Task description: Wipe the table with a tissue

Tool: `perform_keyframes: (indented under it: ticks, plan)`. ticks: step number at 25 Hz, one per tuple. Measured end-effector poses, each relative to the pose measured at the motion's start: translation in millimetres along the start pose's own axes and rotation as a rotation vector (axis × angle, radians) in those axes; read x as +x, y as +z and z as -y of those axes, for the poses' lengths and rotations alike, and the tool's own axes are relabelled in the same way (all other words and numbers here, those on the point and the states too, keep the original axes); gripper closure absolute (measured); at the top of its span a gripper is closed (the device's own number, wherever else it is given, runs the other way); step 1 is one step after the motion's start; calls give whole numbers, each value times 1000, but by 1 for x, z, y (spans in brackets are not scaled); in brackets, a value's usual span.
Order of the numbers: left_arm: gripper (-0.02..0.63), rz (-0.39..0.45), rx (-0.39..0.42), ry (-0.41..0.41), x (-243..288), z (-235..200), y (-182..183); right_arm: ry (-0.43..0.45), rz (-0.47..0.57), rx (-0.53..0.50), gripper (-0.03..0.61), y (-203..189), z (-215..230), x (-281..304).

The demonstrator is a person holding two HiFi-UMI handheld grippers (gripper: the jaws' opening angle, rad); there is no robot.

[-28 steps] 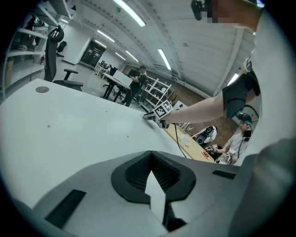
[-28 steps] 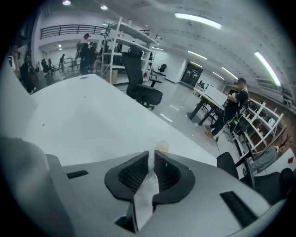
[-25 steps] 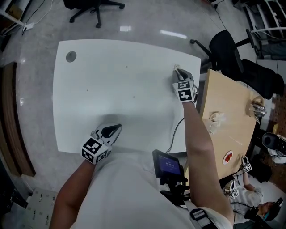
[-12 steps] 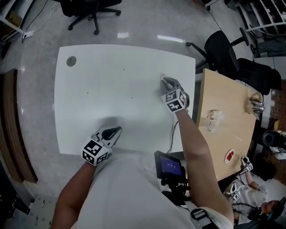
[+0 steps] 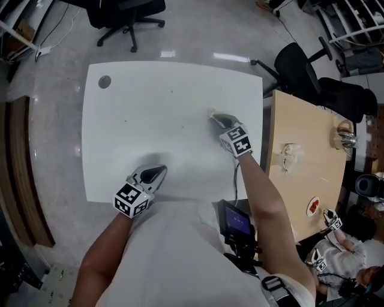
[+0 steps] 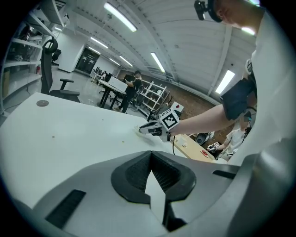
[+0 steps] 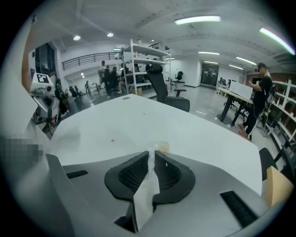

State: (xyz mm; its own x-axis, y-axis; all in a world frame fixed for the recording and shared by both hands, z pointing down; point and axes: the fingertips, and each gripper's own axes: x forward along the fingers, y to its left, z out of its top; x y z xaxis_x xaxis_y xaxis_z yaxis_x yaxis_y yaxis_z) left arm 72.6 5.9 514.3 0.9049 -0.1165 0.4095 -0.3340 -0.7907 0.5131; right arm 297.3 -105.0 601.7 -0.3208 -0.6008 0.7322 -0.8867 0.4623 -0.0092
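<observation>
Left gripper (image 5: pixel 158 172) is noted at the near edge of the white table (image 5: pixel 150 102), resting low over the surface. Its jaws are drawn together; only a thin sliver of white is seen between the pads, and no object is gripped.

Right gripper (image 5: pixel 214 117) is found further out, toward the table's right side, well apart from the left one. Its jaws are clamped on a white tissue (image 7: pixel 147 194), which is pinched between the pads and runs up through them to the tips. In the head view, the tissue (image 5: pixel 210 112) is seen at the jaw tips, pressed to the tabletop.

A pale brownish stain (image 7: pixel 162 147) is observed on the table just ahead of the right gripper's tips, touching the tissue's front edge. A small speck (image 7: pixel 112 140) is recorded further left.

A round grey grommet (image 5: pixel 104 81) is set in the table's far left corner. A wooden table (image 5: pixel 300 138) stands just beside the white one on the right. Black office chairs (image 5: pixel 126 12) are noted beyond the far edge.
</observation>
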Motion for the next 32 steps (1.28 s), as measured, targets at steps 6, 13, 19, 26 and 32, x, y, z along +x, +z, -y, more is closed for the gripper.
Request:
perform_keyframes:
  ticks: [6,13,19,26,32]
  plan:
    - [607,15,5,22,-11,-3,-3,49,13,100,531,3,-33,-9]
    - [607,39,-11,77,-34,-11,-6,60,10,79,531,16,-51,7]
    - [607,57,-34,122,-51,-18,-12,26,-29,-22,531,19,-58,33]
    - [607,68,-49,135,-60,-20,-16,-73,-30,-84,531,20,-63,42]
    - [607,64,-44,125,-65,-22,-16,-156,-63,-199,532,22,-78,43]
